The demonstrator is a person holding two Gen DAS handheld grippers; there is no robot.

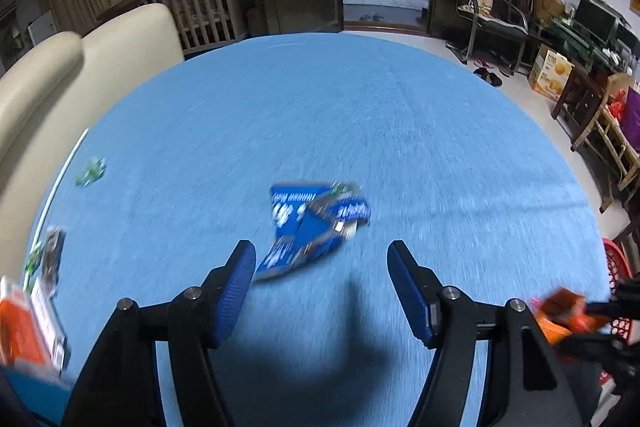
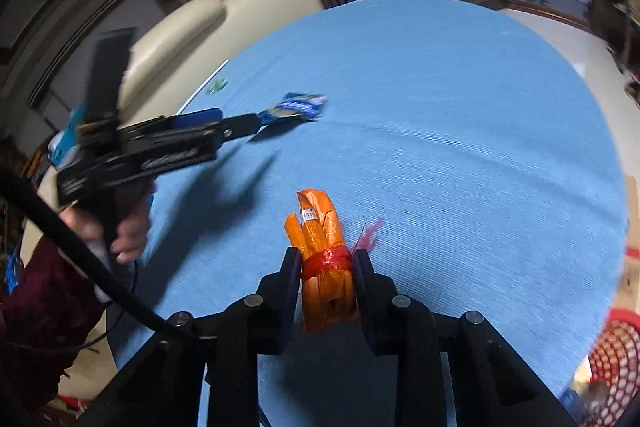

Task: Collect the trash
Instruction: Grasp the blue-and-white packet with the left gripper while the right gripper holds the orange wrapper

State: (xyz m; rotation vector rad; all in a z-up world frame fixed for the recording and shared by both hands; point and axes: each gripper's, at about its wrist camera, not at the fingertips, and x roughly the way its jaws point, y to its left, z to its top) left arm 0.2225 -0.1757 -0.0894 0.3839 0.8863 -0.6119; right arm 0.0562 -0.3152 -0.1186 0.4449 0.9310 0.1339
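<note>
Gripping the orange bundle (image 2: 325, 259) at its red tie, right jaws closed, near the desk's (image 1: 400, 131) front edge; left jaws open before the blue wrapper (image 1: 312, 227) mid-desk: light, crinkly, pinch a raised fold

The far and right stretches of the blue counter (image 1: 400, 115) lie bare and open to pass. A blue wrapper (image 1: 316, 223) lies mid-counter. Small green scraps (image 1: 91, 171) and a box (image 1: 28, 323) crowd the left edge, beside the cream sofa (image 1: 80, 67). A red basket (image 2: 616, 355) stands off the counter's right edge
</note>
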